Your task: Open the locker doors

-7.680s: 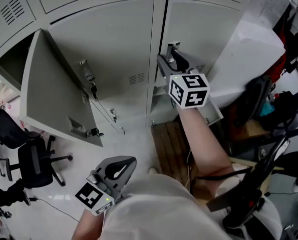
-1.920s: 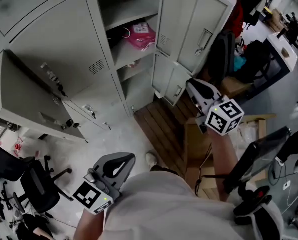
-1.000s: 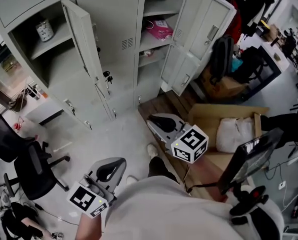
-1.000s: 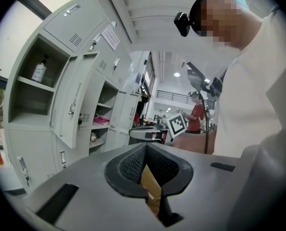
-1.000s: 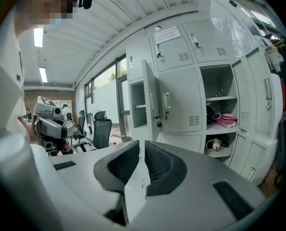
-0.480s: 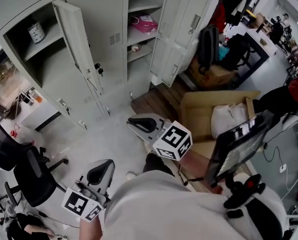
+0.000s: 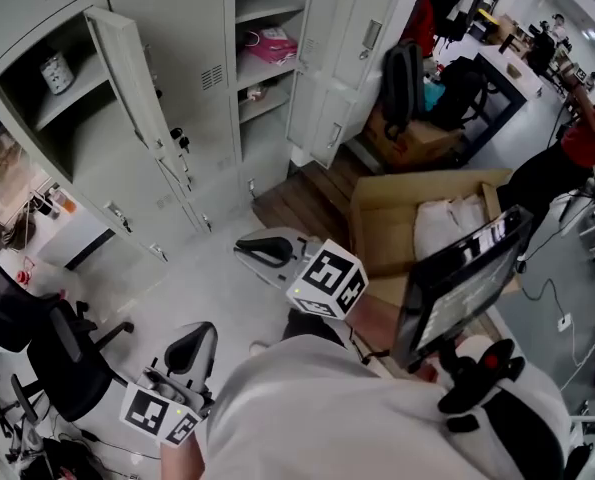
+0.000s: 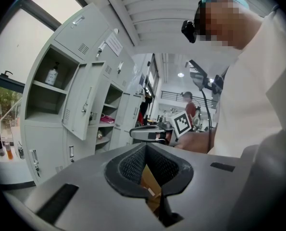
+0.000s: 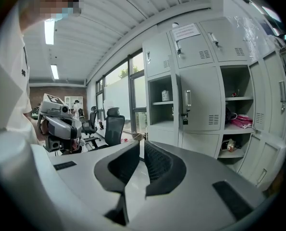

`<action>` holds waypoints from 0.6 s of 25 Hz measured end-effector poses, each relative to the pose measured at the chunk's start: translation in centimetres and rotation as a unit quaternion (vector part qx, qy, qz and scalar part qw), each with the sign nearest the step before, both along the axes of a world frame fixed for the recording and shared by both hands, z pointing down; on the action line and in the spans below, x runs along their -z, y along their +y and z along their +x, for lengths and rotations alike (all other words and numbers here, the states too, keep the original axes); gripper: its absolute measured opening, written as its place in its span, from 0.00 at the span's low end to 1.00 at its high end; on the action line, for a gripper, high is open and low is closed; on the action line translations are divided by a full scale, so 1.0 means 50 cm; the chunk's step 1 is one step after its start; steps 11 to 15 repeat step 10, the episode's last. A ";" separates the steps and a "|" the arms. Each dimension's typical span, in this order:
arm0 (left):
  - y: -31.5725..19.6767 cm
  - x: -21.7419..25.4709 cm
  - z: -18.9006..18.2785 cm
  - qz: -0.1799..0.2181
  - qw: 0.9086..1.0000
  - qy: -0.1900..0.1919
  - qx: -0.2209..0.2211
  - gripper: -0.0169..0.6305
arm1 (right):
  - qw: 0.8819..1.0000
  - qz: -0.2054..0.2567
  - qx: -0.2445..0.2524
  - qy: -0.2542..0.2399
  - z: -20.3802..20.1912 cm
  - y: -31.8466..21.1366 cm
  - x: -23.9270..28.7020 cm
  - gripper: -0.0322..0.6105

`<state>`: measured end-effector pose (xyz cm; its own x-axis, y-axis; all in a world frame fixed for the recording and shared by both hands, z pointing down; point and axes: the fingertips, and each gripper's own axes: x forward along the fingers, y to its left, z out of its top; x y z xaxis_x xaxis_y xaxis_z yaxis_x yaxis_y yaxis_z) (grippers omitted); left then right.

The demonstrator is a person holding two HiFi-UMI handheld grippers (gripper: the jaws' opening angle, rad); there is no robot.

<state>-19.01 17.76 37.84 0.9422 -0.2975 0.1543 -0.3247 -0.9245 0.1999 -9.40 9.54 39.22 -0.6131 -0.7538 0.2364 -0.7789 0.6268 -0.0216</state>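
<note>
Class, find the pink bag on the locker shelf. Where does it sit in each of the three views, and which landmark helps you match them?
Head view: pink bag at top centre, on a shelf of the open locker.
Left gripper view: small, left of centre.
Right gripper view: near the right edge, mid-height.
Shared landmark: the white container on an open shelf, left of the bag in every view.

White shirt (image 7: 357, 408); grey left gripper (image 7: 201, 329), right gripper (image 7: 241, 248).

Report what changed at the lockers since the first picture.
The right gripper left the right-hand door's handle and drew back toward the person; the right-hand doors now stand open. The left gripper stays low and empty; the left door stays open.
</note>
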 end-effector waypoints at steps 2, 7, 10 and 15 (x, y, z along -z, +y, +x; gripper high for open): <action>-0.005 0.001 0.013 0.000 1.000 -0.001 -0.005 0.04 | 1.000 -0.002 -0.005 0.000 0.014 -0.003 -0.002 0.11; -0.029 0.003 0.059 0.001 1.000 -0.002 -0.016 0.04 | 1.000 -0.006 -0.017 0.000 0.065 -0.023 -0.010 0.11; -0.045 0.000 0.097 0.000 1.000 -0.003 -0.023 0.04 | 1.000 -0.007 -0.024 0.000 0.106 -0.038 -0.015 0.11; -0.045 0.000 0.097 0.000 1.000 -0.003 -0.023 0.04 | 1.000 -0.007 -0.024 0.000 0.106 -0.038 -0.015 0.11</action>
